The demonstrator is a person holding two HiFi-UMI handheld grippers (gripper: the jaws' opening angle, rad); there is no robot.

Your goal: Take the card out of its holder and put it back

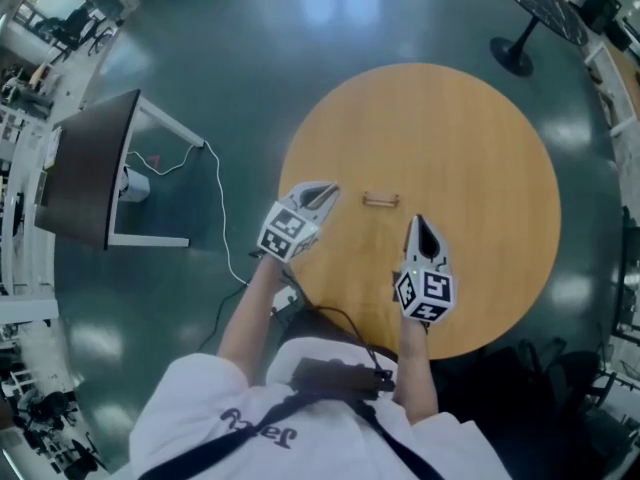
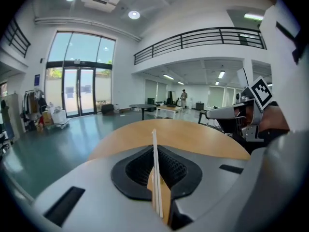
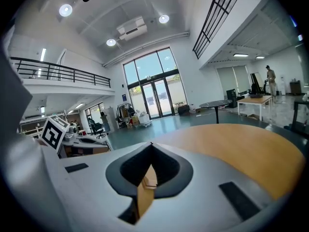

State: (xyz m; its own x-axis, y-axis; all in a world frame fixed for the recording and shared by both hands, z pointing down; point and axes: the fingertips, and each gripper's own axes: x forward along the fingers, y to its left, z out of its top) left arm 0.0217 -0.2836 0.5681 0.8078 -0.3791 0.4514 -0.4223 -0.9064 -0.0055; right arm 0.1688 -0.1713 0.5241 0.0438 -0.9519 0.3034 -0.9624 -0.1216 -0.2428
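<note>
1. Left gripper [image 1: 328,190] hangs over the left edge of the worktop [image 1: 480,128]. In its own view I see its fingers [image 2: 133,170] pinching the card [image 2: 155,173], a thin white sheet seen edge-on that pokes out past the tips.
2. Holder [image 1: 380,200] lies on the worktop between my two grippers, just beyond both tips. It is too small for me to tell what it contains.
3. Right gripper [image 1: 418,223] is over the near side of the worktop, its fingers [image 3: 166,166] pressed together with nothing between them.

White card [image 2: 156,180] edge-on in left gripper [image 2: 154,149]
</note>
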